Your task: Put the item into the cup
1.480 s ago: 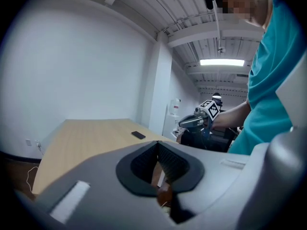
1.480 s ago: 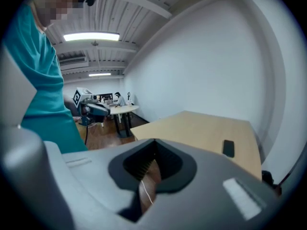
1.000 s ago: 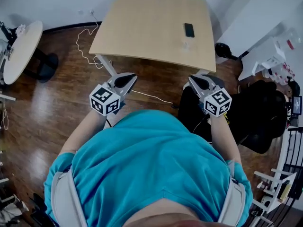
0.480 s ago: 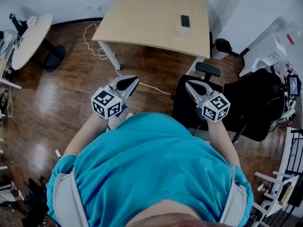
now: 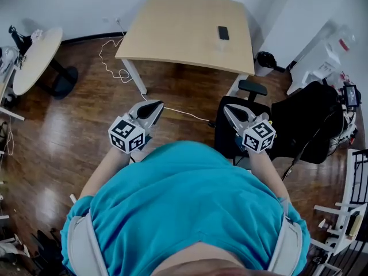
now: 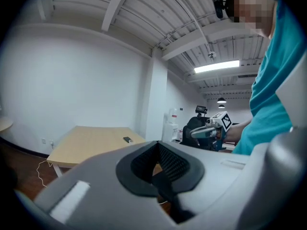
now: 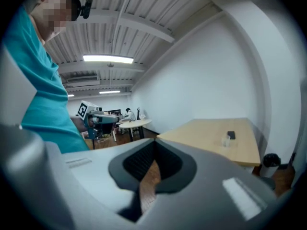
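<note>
Round white side table (image 5: pixel 31 59): far left on the dark wooden floor (image 5: pixel 69 137); more of its top shows than a second ago.
Left gripper (image 5: pixel 154 106): held out in front of the person's teal shirt (image 5: pixel 184 206), its fingers closed together with nothing between them, as before. It has drawn back from the counter; bare floor now lies between the two.
Light wooden rectangular counter (image 5: pixel 178 27): stands further up the head view than before, well apart from both grippers, where a second ago its near edge lay just beyond their tips.
Small flat black item (image 5: pixel 223 33): lies on the counter towards its right side, in the same spot on the top.
Small clear cup (image 7: pixel 226 140): upright on the counter just beside the black item, on the side nearer the person; whether the two touch I cannot tell.
Right gripper (image 5: pixel 229 110): fingers fully closed and empty, unchanged. It too has pulled away from the counter.
Black office chair (image 5: pixel 223 135): under the right gripper, now showing in full between it and the counter.
</note>
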Demonstrator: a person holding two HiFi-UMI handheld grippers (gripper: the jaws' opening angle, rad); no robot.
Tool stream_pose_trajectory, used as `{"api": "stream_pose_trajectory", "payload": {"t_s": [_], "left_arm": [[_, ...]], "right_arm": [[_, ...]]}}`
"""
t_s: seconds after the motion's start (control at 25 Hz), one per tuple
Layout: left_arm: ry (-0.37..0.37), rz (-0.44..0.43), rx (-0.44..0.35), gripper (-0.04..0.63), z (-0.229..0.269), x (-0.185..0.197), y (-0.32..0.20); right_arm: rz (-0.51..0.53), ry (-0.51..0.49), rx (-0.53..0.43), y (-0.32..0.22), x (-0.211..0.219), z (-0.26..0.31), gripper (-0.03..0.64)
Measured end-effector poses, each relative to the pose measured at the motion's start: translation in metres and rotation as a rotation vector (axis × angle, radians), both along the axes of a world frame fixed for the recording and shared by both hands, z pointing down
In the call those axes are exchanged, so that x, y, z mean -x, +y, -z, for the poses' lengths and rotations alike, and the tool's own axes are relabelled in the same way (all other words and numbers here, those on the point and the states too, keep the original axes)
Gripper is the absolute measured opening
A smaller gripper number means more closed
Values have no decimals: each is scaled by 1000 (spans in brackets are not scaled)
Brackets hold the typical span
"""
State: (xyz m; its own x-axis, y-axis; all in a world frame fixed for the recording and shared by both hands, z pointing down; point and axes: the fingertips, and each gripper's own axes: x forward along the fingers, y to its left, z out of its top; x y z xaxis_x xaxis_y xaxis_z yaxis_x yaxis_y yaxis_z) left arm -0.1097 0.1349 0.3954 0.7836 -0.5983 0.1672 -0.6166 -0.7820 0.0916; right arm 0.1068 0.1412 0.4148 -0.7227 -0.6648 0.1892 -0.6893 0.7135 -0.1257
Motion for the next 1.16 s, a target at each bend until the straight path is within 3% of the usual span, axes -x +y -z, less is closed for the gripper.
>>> {"api": "stream_pose_trajectory", "payload": {"t_s": [0.24,1.16], "left_arm": [[23,6,16,3,-4,26,-3],[48,10,27,3,-6,24,8]], "right_arm": [[-16,46,0,-7,23,-3,0],[10,88,-8,6,21,0,0]]}}
